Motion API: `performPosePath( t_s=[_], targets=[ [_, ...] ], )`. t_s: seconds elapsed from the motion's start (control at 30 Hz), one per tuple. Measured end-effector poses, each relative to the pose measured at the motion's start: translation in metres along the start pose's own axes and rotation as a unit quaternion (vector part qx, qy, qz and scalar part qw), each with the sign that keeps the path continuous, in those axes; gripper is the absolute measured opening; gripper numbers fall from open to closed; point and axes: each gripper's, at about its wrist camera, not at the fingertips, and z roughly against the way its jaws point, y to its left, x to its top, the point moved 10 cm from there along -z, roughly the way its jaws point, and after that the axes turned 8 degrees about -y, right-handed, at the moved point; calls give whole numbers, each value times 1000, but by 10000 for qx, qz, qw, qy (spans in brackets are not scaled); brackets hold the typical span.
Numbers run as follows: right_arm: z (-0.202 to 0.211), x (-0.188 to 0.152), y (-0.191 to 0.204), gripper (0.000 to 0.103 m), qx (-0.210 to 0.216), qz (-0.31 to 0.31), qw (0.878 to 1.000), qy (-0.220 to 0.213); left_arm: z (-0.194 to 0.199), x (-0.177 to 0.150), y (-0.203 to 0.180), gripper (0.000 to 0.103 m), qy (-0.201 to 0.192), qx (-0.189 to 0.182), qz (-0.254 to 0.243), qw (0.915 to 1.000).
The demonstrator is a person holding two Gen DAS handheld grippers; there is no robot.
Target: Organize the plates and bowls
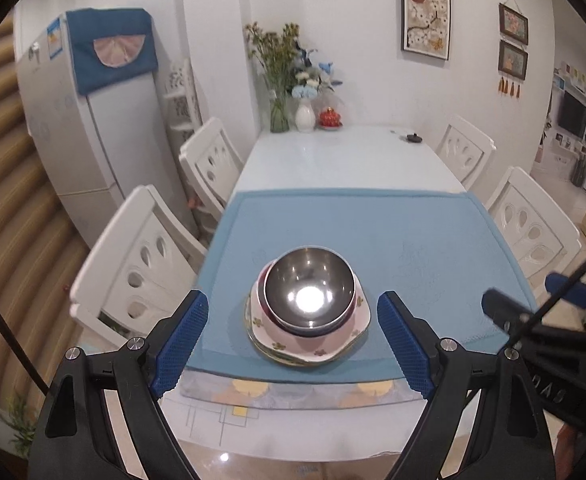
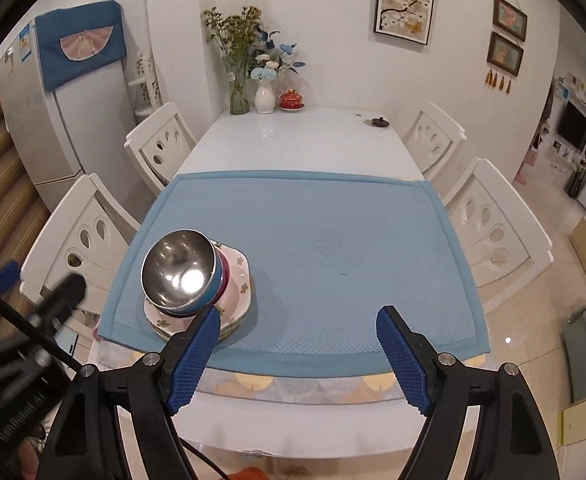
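The shiny metal bowls (image 1: 309,292) sit stacked on the flowery pink plates (image 1: 309,340), near the front edge of the blue mat (image 1: 413,248) on the counter (image 1: 345,156). The left claw (image 1: 293,344) is wide apart, a finger on each side of the stack, not touching it. The right claw (image 2: 298,354) is released too, over bare mat beside the plates. White chairs (image 1: 141,256) line both sides. Vases of flowers (image 1: 293,92) stand at the far end
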Motion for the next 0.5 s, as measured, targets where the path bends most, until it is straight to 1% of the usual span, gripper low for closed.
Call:
performPosePath(
  t_s=[0.07, 0.13, 0.23, 0.5],
  targets=[
    [-7, 2, 7, 78, -43, 27, 10000, 55, -7, -2, 1, 86, 29, 110, -165, 9998],
    [-14, 3, 10, 78, -178, 51, 9997, 131, -12, -1, 1, 86, -14, 224, -309, 9993],
    [-25, 1, 13, 78, -263, 21, 9993, 273, -21, 0, 3, 86, 9, 281, -394, 9988],
    [-43, 2, 18, 78, -510, -37, 9979, 408, -47, -2, 9, 86, 285, -129, -193, 9993]
  ],
)
